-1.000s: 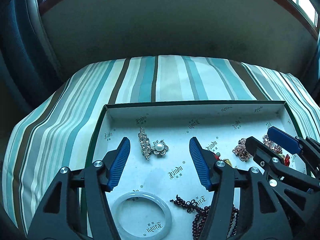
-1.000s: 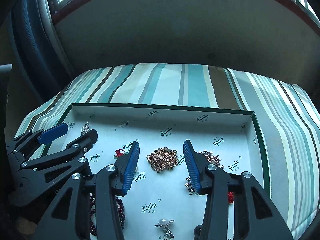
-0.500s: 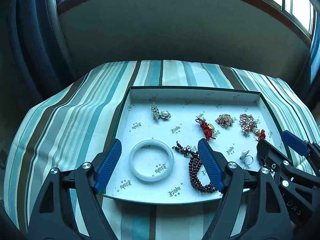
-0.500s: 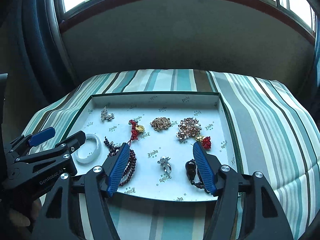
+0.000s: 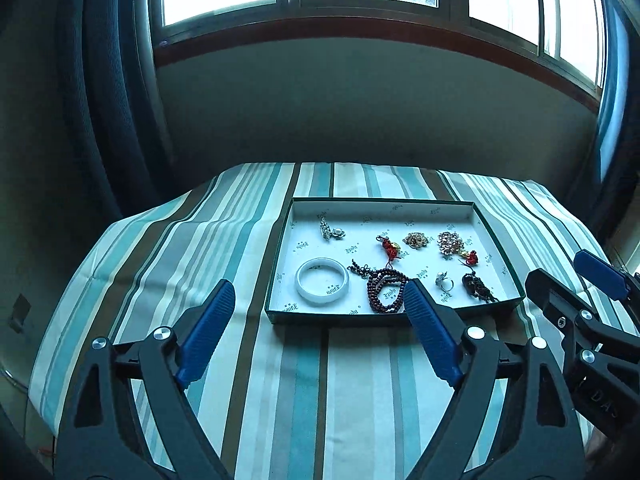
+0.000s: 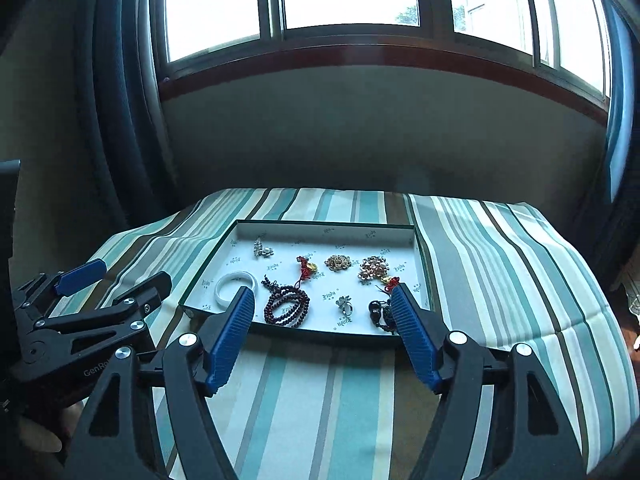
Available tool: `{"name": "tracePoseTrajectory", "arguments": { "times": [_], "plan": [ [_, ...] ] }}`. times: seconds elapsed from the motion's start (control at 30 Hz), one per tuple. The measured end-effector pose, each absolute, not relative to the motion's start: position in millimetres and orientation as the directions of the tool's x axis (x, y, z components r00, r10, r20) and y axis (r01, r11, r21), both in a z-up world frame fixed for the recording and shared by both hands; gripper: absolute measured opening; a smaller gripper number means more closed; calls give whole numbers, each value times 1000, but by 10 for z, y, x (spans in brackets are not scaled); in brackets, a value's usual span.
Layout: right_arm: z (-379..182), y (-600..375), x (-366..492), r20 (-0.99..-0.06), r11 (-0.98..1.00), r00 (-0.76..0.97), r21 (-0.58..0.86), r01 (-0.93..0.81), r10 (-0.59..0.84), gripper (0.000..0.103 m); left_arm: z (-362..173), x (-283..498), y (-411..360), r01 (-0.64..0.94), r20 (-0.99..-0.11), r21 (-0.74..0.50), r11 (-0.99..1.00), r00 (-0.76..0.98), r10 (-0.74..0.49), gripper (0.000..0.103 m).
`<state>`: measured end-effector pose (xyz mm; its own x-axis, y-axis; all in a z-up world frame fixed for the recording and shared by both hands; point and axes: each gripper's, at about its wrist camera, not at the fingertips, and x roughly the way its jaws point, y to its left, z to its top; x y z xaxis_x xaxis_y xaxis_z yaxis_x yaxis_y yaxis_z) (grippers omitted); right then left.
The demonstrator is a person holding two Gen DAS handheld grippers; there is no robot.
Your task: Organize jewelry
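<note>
Since the earlier frames both hand-held grippers have pulled back and up from over the tray (image 5: 280, 276): a second ago their fingers hung right above the jewelry, and now the whole tray sits ahead of them on the striped cloth over the worktop (image 5: 224, 248). The left hand-held gripper (image 5: 316, 312) hangs with its jaws spread wide and nothing between them, short of the tray's near-left corner. The right hand-held gripper (image 6: 322, 312) is likewise wide open and empty, before the tray's near edge. I judge the retreat to mean the pieces are laid out as intended.

The tray's long axis runs left to right across the view. Inside, the pieces lie apart from one another, likely so that none tangles: a white bangle (image 5: 322, 286) flat at the near left; a dark bead strand (image 5: 386, 290) coiled just beside it; a ring (image 5: 445, 280) and a dark tasselled charm (image 5: 476, 286) to the right. Along the far side lie a pearl brooch (image 5: 331, 233), a red-corded charm (image 5: 390, 248) whose cord runs near-to-far, a small gold chain heap (image 5: 416, 239) and a larger rose-gold cluster (image 5: 450, 242)
</note>
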<state>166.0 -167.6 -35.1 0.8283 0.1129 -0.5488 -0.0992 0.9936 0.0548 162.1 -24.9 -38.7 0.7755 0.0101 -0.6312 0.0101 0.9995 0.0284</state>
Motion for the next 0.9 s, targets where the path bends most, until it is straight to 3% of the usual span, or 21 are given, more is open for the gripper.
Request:
{"name": "tracePoseTrajectory", "arguments": {
  "times": [0.33,0.9],
  "plan": [
    [-155,-1675,1326,-496,994,862,30,-101,102,70,-84,1244,-206,2,-571,19,1000,821,9,89],
    [-124,-1603,1191,-481,994,871,19,-106,102,71,-38,1104,-152,-2,-559,5,1000,829,5,89]
  ]
}}
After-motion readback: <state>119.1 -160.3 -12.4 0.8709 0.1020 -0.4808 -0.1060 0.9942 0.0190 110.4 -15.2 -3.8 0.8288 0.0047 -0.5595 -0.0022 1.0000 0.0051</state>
